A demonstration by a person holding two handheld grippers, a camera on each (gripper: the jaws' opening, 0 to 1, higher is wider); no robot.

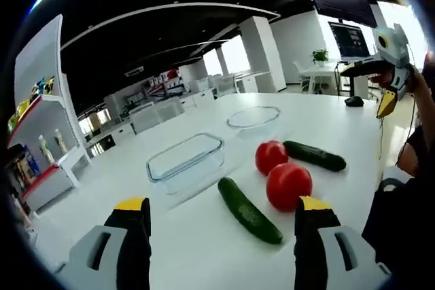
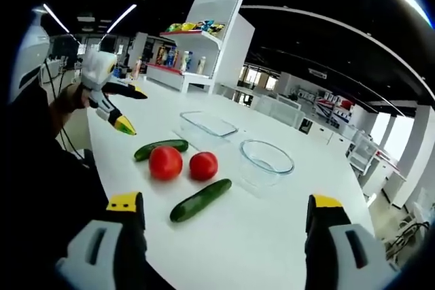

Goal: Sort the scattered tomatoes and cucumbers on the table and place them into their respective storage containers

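Both hand-held grippers, left (image 1: 221,225) and right (image 2: 224,219), gape wide, empty; mid-frame lie two smooth round tomatoes (image 1: 288,185) (image 1: 270,156), two bumpy cucumbers (image 1: 249,210) (image 1: 314,155), and two glass containers, rectangular (image 1: 186,161) and round (image 1: 253,118).

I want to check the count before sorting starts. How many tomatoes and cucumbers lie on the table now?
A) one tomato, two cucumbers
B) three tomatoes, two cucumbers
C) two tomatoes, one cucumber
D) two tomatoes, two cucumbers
D: the right gripper view shows one tomato, a second tomato, one cucumber and another cucumber on the table.
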